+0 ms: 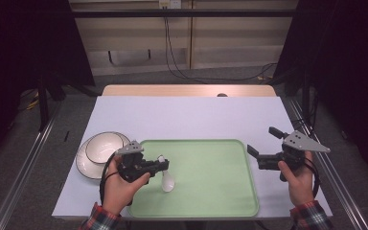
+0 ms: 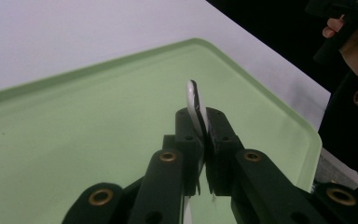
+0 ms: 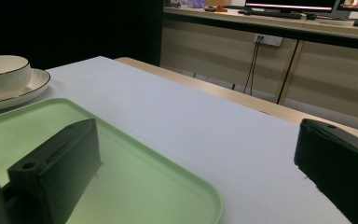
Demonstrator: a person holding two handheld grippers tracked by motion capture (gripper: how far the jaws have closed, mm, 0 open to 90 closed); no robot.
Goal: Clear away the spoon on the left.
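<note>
A white ceramic spoon (image 1: 166,179) hangs over the left part of the green tray (image 1: 220,191), its handle pinched in my left gripper (image 1: 162,163). In the left gripper view the spoon's handle (image 2: 195,103) sticks up edge-on between the shut jaws, with the tray (image 2: 74,130) below. My right gripper (image 1: 264,140) stands open over the tray's right rim, with nothing between its jaws. In the right gripper view its two black jaws are wide apart above the tray's corner (image 3: 168,186).
A white bowl (image 1: 101,146) sits on a white plate (image 1: 84,165) left of the tray, also seen as bowl (image 3: 2,70) and plate (image 3: 25,91). The pale table top (image 1: 187,115) stretches behind the tray. A wooden strip (image 1: 187,90) runs along the far edge.
</note>
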